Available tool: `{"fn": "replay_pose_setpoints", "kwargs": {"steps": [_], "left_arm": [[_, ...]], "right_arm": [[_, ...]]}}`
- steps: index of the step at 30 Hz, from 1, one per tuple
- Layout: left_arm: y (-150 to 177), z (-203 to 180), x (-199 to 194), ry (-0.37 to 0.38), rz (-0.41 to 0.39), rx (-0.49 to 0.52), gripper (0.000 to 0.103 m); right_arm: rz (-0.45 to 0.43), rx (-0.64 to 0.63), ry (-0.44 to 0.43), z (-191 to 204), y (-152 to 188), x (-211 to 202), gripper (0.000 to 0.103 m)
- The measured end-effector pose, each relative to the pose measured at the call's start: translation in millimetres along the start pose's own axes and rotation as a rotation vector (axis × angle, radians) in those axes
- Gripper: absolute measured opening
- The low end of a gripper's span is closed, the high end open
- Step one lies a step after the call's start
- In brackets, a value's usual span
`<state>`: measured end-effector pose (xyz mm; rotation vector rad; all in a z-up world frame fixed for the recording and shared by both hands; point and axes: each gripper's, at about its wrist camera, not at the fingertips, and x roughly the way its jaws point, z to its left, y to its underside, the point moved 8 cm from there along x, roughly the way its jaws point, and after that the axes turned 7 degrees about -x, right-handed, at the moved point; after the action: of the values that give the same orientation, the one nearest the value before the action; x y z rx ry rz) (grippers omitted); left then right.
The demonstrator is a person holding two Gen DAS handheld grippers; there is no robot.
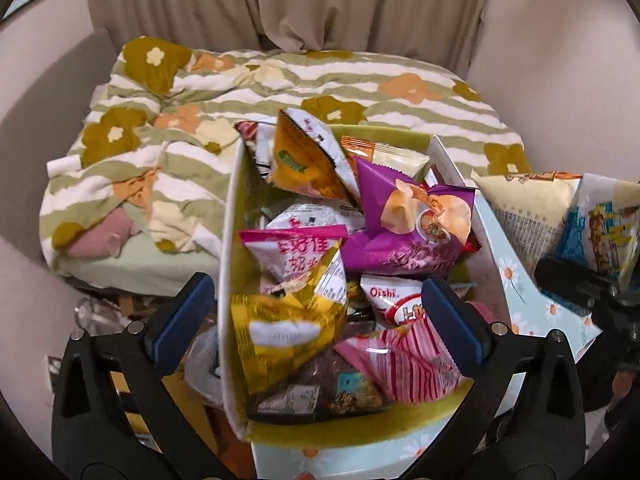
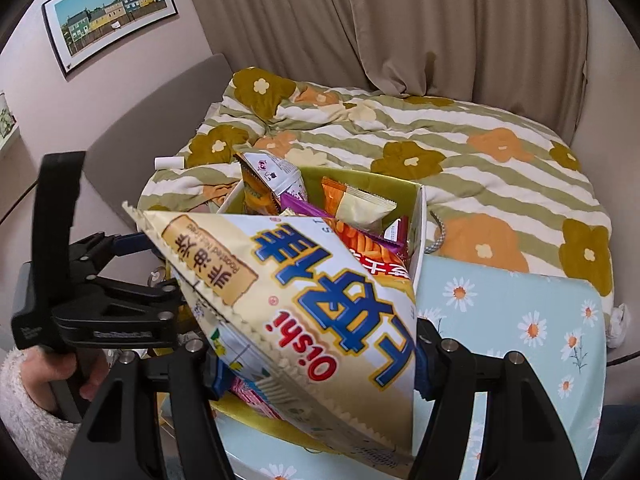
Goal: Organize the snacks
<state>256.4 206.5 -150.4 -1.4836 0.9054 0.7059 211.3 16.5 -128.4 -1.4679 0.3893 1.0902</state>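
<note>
Because the cream Oishi bag [image 2: 304, 312] fills the gap between the right gripper [image 2: 316, 364] jaws, which pinch it, most of the snack bin [image 2: 418, 216] beyond is hidden there. The left wrist view shows that bin's heaped packets between the left gripper [image 1: 316, 316] jaws, spread wide and empty. Left of the right jaws, a fleece-sleeved hand [image 2: 60, 372] grips that tool. Past both lies a flowered quilt [image 1: 420, 92].

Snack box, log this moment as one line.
left tongs: open over box | right tongs: shut on Oishi bag | box: full
</note>
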Motion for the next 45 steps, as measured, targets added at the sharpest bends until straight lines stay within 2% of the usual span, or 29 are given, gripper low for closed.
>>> {"fn": "replay_pose_setpoints", "kwargs": {"steps": [10,15,16,17,18,20,28,32,39,45], "left_arm": [[16.2,26.3,-35.5,-0.04,-0.032,-0.087,0.103],[17.8,37.0,-45.2,-0.057,-0.048,-0.092,0.103],[17.8,39.0,-44.8,-0.059,-0.047,-0.092,0.103],[17.9,40.4,-43.7,-0.059,-0.044,-0.093,0.103],[18.5,42.8,-41.9,-0.054,-0.039,-0.095,0.103],[20.3,45.8,-37.0,-0.045,-0.025,-0.094,0.103],[31.8,46.7,-17.3,-0.005,0.023,-0.061,0.103],[36.7,42.4,-22.4,0.006,0.019,-0.047,0.103],[36.3,18.4,-57.8,-0.014,-0.052,-0.026,0.103],[43.0,-20.2,-101.6,-0.033,-0.143,-0.023,0.103]], "right_arm": [[-0.023,-0.057,-0.108,29.4,-18.6,-2.3,0.063],[-0.012,-0.067,-0.149,45.0,-30.6,10.7,0.064],[-0.008,-0.054,-0.164,47.1,-32.2,14.7,0.065],[0.003,-0.039,-0.182,48.4,-33.3,20.0,0.073],[0.016,-0.021,-0.196,48.7,-33.6,25.7,0.089],[0.004,0.005,-0.179,46.0,-33.1,27.7,0.1],[-0.007,0.098,-0.074,25.8,-17.6,22.7,0.1],[-0.015,0.124,-0.057,22.4,-9.6,14.3,0.1],[-0.061,0.113,-0.043,20.0,-1.5,-18.8,0.1],[-0.138,0.089,0.004,7.3,12.2,-72.4,0.1]]}}
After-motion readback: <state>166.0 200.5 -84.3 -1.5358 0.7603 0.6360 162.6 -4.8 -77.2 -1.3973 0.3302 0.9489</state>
